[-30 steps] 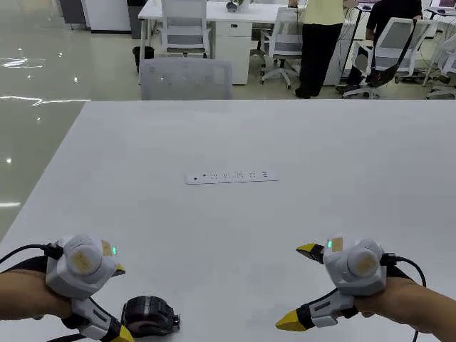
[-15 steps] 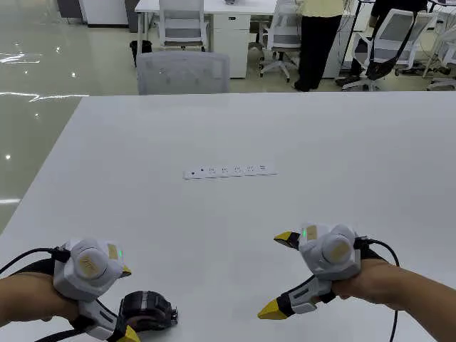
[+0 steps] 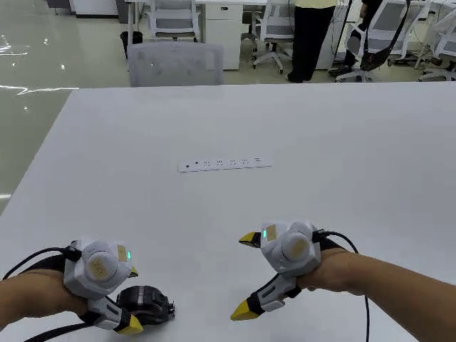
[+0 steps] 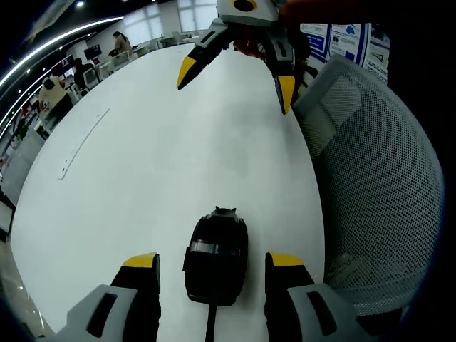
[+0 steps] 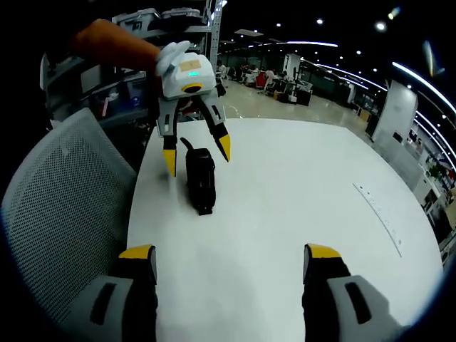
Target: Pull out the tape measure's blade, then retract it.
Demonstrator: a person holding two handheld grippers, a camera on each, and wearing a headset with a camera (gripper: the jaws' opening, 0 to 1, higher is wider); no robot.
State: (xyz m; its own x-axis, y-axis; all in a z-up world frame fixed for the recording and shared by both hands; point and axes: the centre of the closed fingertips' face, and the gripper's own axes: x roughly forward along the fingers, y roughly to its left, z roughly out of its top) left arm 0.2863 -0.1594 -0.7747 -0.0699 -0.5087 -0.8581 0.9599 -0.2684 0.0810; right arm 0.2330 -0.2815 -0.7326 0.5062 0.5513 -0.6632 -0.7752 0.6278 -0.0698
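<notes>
Your left gripper [image 4: 214, 262] holds its jaws wide astride the black tape measure [image 4: 216, 253] on the white tabletop [image 3: 285, 142], not touching it; your right gripper [image 3: 243, 274] hovers nearby, jaws wide.

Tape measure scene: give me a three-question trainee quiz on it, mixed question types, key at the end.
1. True or false: the tape measure lies between the left gripper's open jaws, unclamped.
2. The right gripper is: A) shut and empty; B) open and empty; C) shut on the tape measure.
3. Name the long white thing lying on the table beyond both grippers.
Key: 1 true; 2 B; 3 the power strip.
</notes>
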